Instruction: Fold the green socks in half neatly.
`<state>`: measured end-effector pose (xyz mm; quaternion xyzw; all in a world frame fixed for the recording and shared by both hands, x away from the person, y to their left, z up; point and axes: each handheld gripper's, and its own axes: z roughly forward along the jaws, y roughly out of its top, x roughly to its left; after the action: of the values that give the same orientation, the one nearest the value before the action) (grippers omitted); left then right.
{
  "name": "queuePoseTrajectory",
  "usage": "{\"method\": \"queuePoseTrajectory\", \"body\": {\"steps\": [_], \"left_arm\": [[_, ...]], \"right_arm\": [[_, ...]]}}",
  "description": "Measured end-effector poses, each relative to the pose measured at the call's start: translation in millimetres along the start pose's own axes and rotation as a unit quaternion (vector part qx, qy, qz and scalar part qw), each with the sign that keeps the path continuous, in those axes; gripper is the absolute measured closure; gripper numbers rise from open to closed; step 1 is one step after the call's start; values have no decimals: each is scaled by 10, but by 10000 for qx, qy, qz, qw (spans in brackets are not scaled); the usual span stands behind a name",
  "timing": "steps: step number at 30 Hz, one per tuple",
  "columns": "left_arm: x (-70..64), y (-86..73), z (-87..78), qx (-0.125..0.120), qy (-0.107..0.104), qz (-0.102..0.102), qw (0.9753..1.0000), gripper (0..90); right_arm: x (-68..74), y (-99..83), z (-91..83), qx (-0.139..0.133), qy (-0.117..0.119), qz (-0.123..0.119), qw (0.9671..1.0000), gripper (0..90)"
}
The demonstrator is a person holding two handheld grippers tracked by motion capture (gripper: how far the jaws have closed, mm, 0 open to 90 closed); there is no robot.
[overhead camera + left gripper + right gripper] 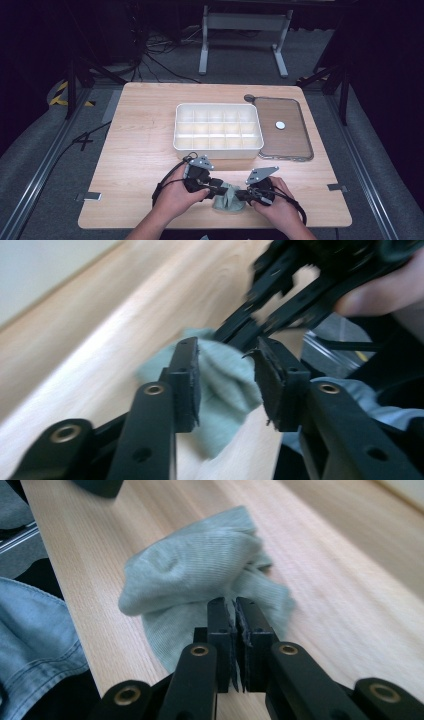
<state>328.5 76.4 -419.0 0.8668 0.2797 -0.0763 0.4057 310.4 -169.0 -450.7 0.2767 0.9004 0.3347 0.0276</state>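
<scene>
We see the right hand-held gripper [235, 611] pinching the grey-green sock [200, 575]. The left hand-held gripper [225, 375] stands spread around it. Our hands hide the sock's edges from above.

thing: your pale grey-green ribbed sock [200, 575] | state: crumpled, folded over itself in a soft heap | pose: lying flat-ish, bunched | place: near edge of your wooden table [140, 150], in front of you

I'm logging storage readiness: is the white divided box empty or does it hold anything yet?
Empty. In the high view every compartment of the white divided box shows bare bottom; its lid lies beside it.
</scene>
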Motion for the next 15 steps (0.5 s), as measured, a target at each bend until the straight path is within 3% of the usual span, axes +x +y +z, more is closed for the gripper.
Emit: {"method": "queuePoseTrajectory", "body": {"steps": [3,6,7,12,15], "left_arm": [[22,-31,12,399,105,34,9991,758],[-12,-56,121,982,183,231,9947,828],[-32,-61,159,1070,202,313,9936,854],[-142,-47,264,1180,-70,440,9920,878],[-192,-37,311,1229,-194,463,9911,832]], "right_arm": [[-22,6,-113,-54,-67,40,10000,865],[-36,-5,-180,10,-86,39,10000,872],[-44,-15,-193,59,-113,58,9999,874],[-56,-75,-130,326,48,103,9994,887],[-38,-99,-43,465,132,60,9988,890]]}}
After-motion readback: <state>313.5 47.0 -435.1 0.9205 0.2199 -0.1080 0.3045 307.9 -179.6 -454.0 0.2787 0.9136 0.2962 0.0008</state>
